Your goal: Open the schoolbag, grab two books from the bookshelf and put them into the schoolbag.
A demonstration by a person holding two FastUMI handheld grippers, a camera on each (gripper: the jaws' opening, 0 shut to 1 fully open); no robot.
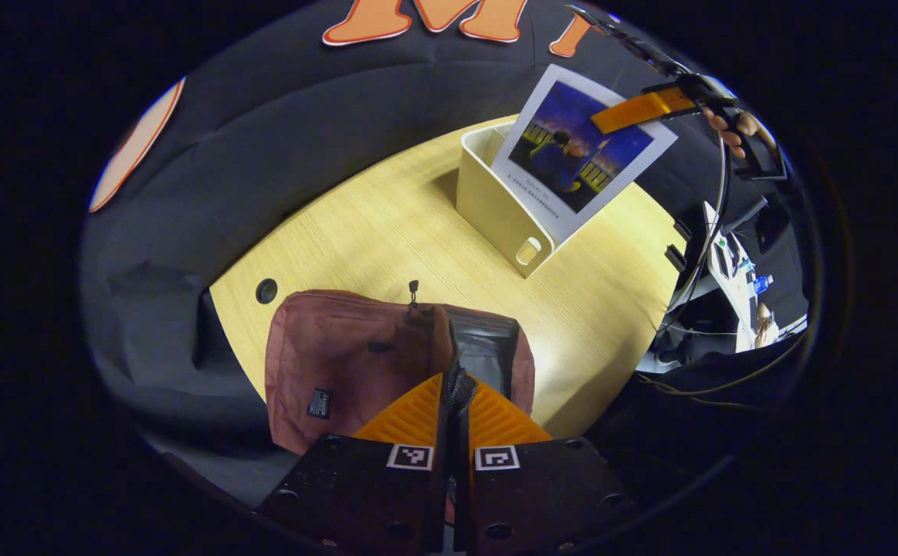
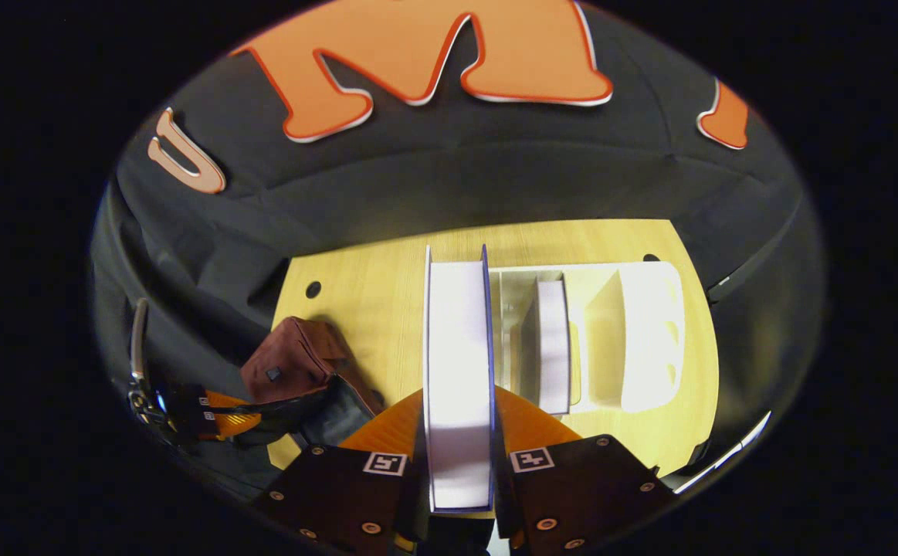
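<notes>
Spanning most of both views, the wooden bench [image 1: 418,224] carried wide bare room between the schoolbag [image 1: 340,363] at its near edge and the cream bookshelf [image 1: 495,208] toward its far edge. Black booth cloth [image 1: 263,131] closed in the far and left sides, sagging in folds below the bench's left edge. A round cable hole [image 1: 266,291] sat near the left edge, just beyond the schoolbag.

The left gripper view showed the maroon schoolbag's mouth held up, the left gripper [image 1: 456,390] closed on the dark lip of its opening, with the zipper pull [image 1: 413,290] standing just past it. It also showed the book [image 1: 580,158] face-on, a picture cover, lifted above the bookshelf with its lower corner at the rack's near end, pinched by the right gripper [image 1: 634,112] and a hand [image 1: 738,127] behind. Desk clutter [image 1: 734,270] lay past the right edge.

The right gripper view gave the book [image 2: 458,371] edge-on, upright, both fingers of the right gripper [image 2: 460,455] pressing its covers. Beyond it the bookshelf [image 2: 649,332] showed its dividers, one thin white book [image 2: 553,340] standing in a slot. The schoolbag [image 2: 294,363] and left gripper [image 2: 263,421] lay toward the near left corner.
</notes>
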